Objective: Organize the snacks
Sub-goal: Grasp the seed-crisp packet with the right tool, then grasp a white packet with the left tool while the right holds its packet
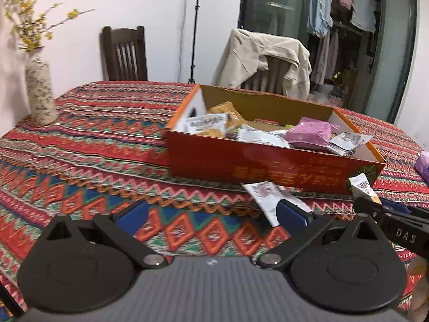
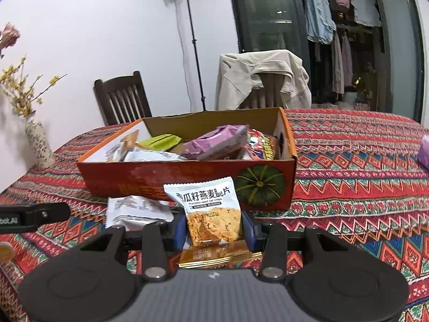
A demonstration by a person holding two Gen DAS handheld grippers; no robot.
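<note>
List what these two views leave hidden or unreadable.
- Box bottom, both views: covered by piled packets.
- White packet print, right wrist view: blurred; left wrist view, partly behind left gripper.
- Purple item, both views: cut by right edge.

Home; dining table (image 1: 80,139); hanging laundry (image 2: 335,13)

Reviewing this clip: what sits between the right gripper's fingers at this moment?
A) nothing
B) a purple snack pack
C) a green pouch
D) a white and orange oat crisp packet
D: in the right wrist view the right gripper has its blue pads pressed on both sides of the white and orange oat crisp packet, held upright in front of the orange box.
</note>
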